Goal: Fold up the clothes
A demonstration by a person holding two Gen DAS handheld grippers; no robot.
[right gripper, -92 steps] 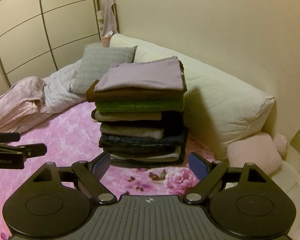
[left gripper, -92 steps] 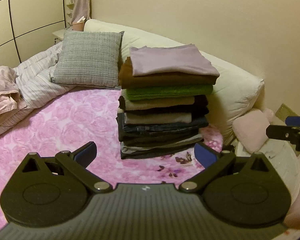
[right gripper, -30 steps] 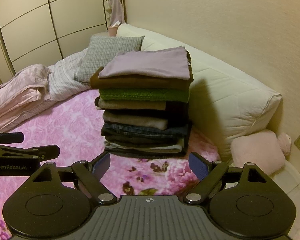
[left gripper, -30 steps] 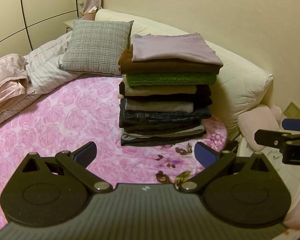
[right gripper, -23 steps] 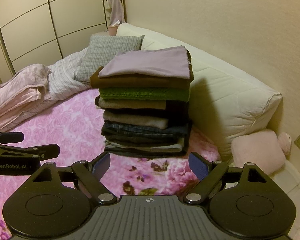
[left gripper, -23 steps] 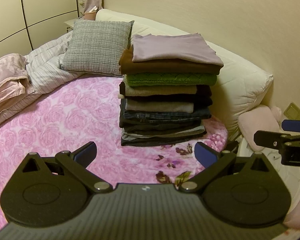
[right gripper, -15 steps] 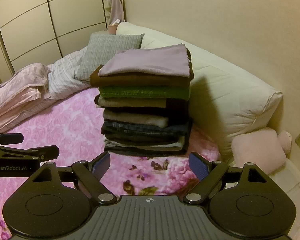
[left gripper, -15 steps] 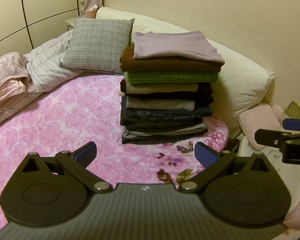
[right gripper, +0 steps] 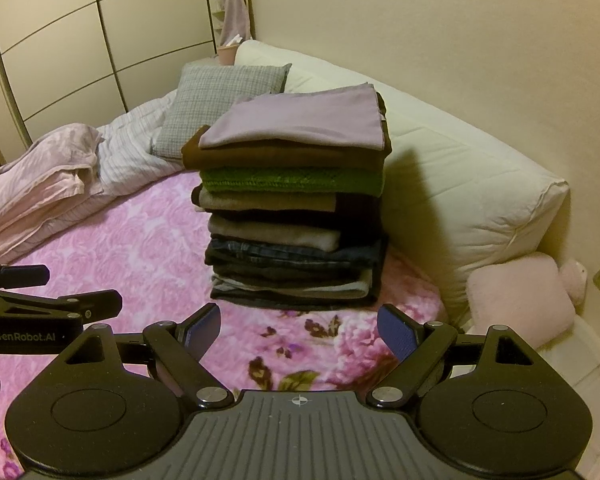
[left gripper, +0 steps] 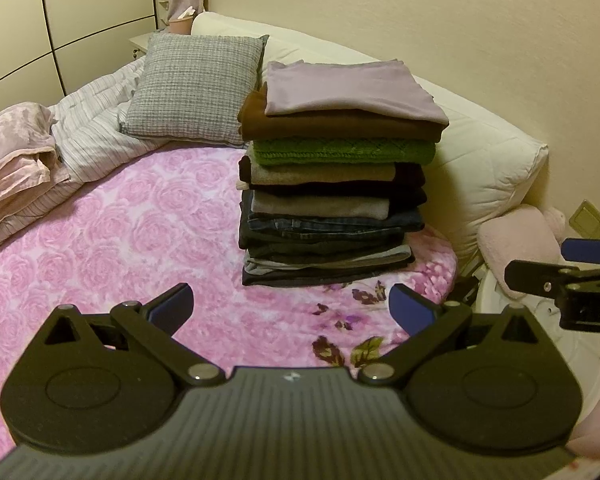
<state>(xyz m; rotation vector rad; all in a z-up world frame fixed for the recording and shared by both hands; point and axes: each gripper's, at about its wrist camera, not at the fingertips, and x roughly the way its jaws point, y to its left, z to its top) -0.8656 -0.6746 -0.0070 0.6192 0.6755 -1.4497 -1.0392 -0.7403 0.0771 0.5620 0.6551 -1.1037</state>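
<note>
A tall stack of folded clothes (left gripper: 332, 184) (right gripper: 296, 216) stands on the pink rose bedspread (left gripper: 120, 240), with a lilac garment (left gripper: 348, 92) on top, then brown, green and darker layers. My left gripper (left gripper: 292, 306) hangs open in front of the stack and holds nothing. My right gripper (right gripper: 298, 330) is open too, empty, a little short of the stack's base. Each gripper shows at the edge of the other's view: the right gripper (left gripper: 568, 264) and the left gripper (right gripper: 48, 292).
A grey checked cushion (left gripper: 196, 92) and a long white bolster (left gripper: 484, 164) lie behind the stack. Crumpled pink and striped bedding (left gripper: 32, 160) lies at the left. A pink plush cushion (right gripper: 520, 300) sits at the right by the wall. Wardrobe doors (right gripper: 80, 40) stand beyond the bed.
Both grippers have risen and drawn back slightly from the stack, so more bedspread shows in front. Their jaws have stayed open and the stack has not moved.
</note>
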